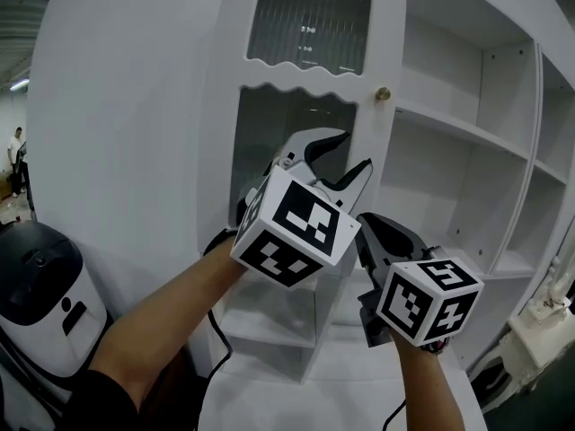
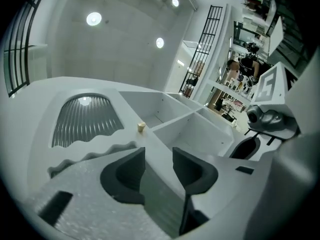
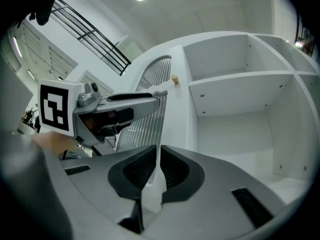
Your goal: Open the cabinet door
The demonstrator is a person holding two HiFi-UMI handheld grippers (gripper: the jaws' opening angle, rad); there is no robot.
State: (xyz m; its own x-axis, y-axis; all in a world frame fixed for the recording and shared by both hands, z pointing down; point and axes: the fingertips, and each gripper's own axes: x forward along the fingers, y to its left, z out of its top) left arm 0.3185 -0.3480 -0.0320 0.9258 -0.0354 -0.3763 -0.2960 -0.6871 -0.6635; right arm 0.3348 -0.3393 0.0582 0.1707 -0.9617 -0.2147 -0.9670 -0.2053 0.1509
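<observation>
White arched cabinet [image 1: 458, 133] [image 3: 240, 84]: fills the middle and right of the head view. Its right-hand compartments are open shelves with nothing visible on them.

White-framed cabinet door [image 1: 301, 77] [image 2: 92, 145] [image 3: 176, 109] with two ribbed glass panes, wavy-edged where they meet the cross band: it hangs left of the open shelves. The right gripper view shows it almost edge-on, its thin free edge turned toward the camera. How far it stands open cannot be told.

Rounded white-and-black machine [image 1: 40, 294]: low at the near left, well apart from the cabinet.

Left hand-held gripper [image 1: 353, 151] [image 2: 159, 156]: raised in front of the door's lower pane, just below the cross band. It is released, with the jaws clearly apart. The door's stile and ribbed glass show in the gap between them. Contact with the door cannot be confirmed.

Right hand-held gripper [image 1: 370, 227] [image 3: 156, 156]: lower and nearer than the left one, to its right, at the door's free edge. It is clenched on that edge — the thin white panel runs straight between the two dark jaws, which press it from both sides.

Black-and-white marker cubes: one on the left unit [image 1: 296, 227], one on the right unit [image 1: 429, 299], both facing the head camera.

Small brass knob [image 1: 383, 93] [image 2: 141, 127] [image 3: 175, 78]: on the door's right stile, level with the cross band, above and beyond both units — neither touches it.
</observation>
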